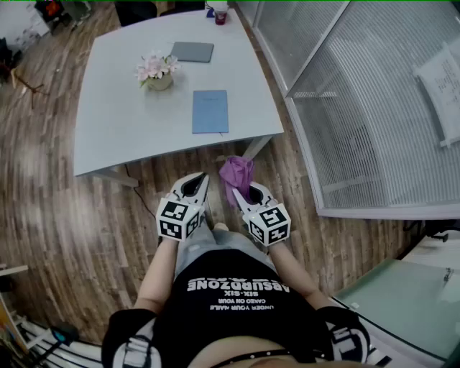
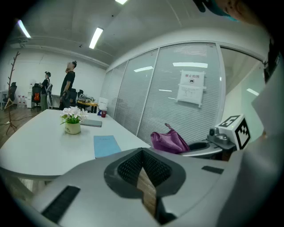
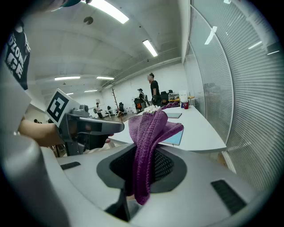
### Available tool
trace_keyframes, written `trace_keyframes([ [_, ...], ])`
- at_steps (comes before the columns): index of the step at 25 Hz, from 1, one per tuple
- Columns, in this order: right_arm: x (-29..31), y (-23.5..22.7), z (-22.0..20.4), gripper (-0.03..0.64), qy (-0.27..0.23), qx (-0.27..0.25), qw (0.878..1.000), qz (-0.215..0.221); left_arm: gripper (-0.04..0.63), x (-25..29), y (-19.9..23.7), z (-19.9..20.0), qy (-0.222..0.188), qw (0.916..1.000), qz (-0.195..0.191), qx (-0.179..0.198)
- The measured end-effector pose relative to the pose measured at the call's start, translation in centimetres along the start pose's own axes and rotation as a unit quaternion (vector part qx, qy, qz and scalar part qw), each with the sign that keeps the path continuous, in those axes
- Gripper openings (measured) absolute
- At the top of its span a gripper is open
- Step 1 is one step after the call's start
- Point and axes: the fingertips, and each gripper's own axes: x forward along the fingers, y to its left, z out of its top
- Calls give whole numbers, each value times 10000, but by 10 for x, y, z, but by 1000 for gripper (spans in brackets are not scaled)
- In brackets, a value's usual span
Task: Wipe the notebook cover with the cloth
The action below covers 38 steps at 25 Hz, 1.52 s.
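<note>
A light blue notebook (image 1: 210, 111) lies flat near the front edge of the white table (image 1: 115, 122); it also shows in the left gripper view (image 2: 105, 146) and partly behind the cloth (image 3: 176, 137). My right gripper (image 1: 241, 192) is held off the table in front of its edge, shut on a purple cloth (image 1: 237, 175) that sticks up from the jaws (image 3: 148, 133). Beside it my left gripper (image 1: 198, 185) is shut with nothing in it (image 2: 143, 154). From the left gripper view the cloth (image 2: 168, 141) and the right gripper (image 2: 224, 135) are off to the right.
On the table stand a pot of pale flowers (image 1: 158, 72), a grey closed book or laptop (image 1: 192, 52) and a red cup (image 1: 221, 16) at the far edge. A glass partition with blinds (image 1: 359, 108) runs along the right. Wood floor (image 1: 65, 230) surrounds the table. People stand far back (image 2: 68, 86).
</note>
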Motion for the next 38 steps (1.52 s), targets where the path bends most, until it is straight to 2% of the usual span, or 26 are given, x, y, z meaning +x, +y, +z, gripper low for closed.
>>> trace_keyframes([
  [10, 65, -24, 22, 84, 195, 230, 9994, -166, 14, 38, 68, 20, 225, 9997, -32, 65],
  [18, 136, -56, 45, 84, 398, 478, 9973, -397, 14, 77, 145, 48, 402, 9990, -187, 57],
  [24, 187, -71, 49, 84, 680, 489, 9946, -618, 14, 99, 195, 49, 690, 9967, -404, 120],
  [32, 221, -106, 81, 84, 553, 442, 9932, -925, 14, 131, 226, 54, 917, 9931, -681, 269],
  [38, 243, -152, 107, 84, 617, 329, 9919, -1057, 14, 160, 244, 62, 1027, 9931, -547, 122],
])
